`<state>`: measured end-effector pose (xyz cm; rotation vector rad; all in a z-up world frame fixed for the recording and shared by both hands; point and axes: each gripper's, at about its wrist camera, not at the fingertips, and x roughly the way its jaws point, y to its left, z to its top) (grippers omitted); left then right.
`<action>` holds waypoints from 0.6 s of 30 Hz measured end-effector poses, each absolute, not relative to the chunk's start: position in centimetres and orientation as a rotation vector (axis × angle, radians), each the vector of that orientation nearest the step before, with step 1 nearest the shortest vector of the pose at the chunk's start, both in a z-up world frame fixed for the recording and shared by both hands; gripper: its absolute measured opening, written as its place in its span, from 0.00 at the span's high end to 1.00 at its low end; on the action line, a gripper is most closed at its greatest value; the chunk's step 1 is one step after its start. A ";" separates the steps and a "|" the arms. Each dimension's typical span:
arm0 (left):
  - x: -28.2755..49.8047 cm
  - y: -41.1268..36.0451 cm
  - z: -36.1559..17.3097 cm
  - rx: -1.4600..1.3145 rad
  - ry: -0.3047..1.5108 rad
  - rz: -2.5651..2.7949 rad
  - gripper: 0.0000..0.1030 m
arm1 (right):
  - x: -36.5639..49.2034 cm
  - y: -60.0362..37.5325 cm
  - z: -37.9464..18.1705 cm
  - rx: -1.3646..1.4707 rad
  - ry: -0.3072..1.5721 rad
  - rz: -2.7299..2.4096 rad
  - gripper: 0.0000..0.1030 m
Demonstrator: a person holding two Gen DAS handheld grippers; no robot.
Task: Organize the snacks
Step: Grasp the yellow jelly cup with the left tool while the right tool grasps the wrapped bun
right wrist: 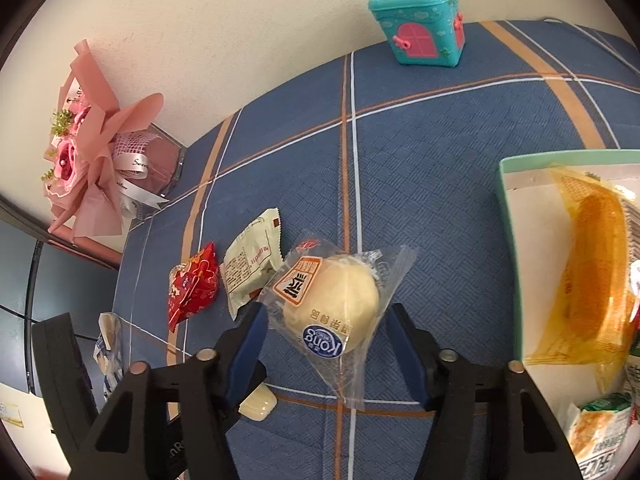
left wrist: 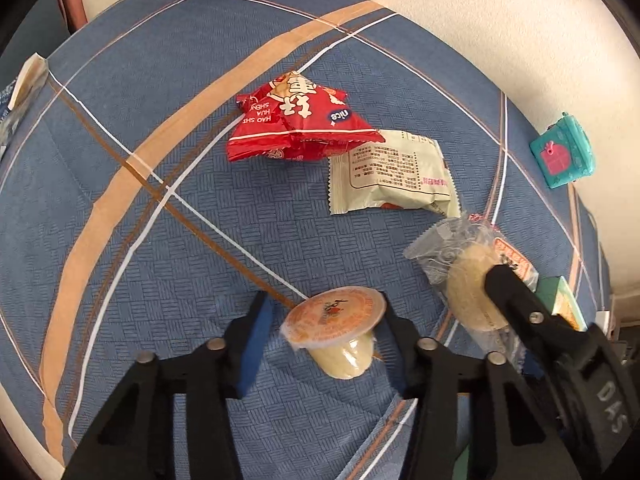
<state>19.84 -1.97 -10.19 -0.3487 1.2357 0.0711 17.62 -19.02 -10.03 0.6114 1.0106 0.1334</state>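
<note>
In the left wrist view my left gripper (left wrist: 326, 322) is open around a small jelly cup (left wrist: 336, 330) with an orange foil lid, tilted on the blue cloth. In the right wrist view my right gripper (right wrist: 324, 330) is open around a clear-wrapped round bun (right wrist: 336, 300); the pads stand apart from it. The bun also shows in the left wrist view (left wrist: 468, 280) with a right finger (left wrist: 516, 292) over it. A red snack packet (left wrist: 296, 124) and a pale green packet (left wrist: 392, 176) lie further out. A green-rimmed tray (right wrist: 510, 240) at right holds an orange-wrapped snack (right wrist: 592, 272).
A teal toy house (right wrist: 420, 24) stands at the cloth's far edge by the wall. A pink bouquet (right wrist: 88, 152) in a clear box sits at the far left corner. Another wrapped snack (left wrist: 24, 92) lies at the cloth's left edge.
</note>
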 end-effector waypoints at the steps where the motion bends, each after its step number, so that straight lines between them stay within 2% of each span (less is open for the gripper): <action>1: 19.8 -2.0 -10.2 -0.357 1.235 0.063 0.56 | 17.7 -18.9 -10.2 0.615 1.013 0.138 0.42; 7: 19.3 -2.3 -9.9 -0.373 1.231 0.045 0.57 | 17.8 -18.8 -10.1 0.625 1.007 0.143 0.53; 18: 18.4 -2.3 -7.5 -0.387 1.185 0.026 0.58 | 17.2 -19.6 -8.7 0.637 0.989 0.144 0.58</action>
